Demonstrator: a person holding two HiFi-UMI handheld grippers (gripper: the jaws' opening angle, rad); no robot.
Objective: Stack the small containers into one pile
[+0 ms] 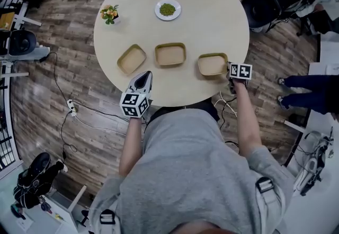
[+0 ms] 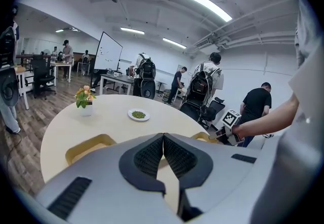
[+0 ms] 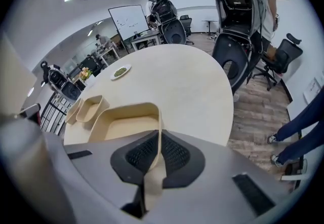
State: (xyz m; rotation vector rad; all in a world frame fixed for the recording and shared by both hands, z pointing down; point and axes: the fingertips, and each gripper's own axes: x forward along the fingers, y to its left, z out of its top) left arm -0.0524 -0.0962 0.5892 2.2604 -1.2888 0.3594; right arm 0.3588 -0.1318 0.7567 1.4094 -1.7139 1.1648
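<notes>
- The cube on each gripper carries black-and-white square markers, the only print we can make out.
- Three small containers sit in a row along the near edge of the round, pale, matte table (image 1: 201, 21). All three are tan, shallow, thin-walled trays, rectangular with rounded corners, open side up.
- The left container (image 1: 131, 59) lies askew, its long axis slanting from the near left towards the far right.
- The middle container (image 1: 170, 54) lies with its long axis along the near edge.
- The right container (image 1: 212, 64) is at the near right edge and lies almost the same way, slightly turned.
- The right gripper (image 3: 158, 142) is clenched on the near right wall of the right container, the thin wall pinched between its ribbed black pads.
- The left gripper (image 2: 163, 139) hovers over the near edge just beside the left container, its jaws pressed together with nothing between them.
- A white plate (image 1: 167, 9) of green bits and a small flower pot (image 1: 110, 14) stand towards the far edge.
</notes>
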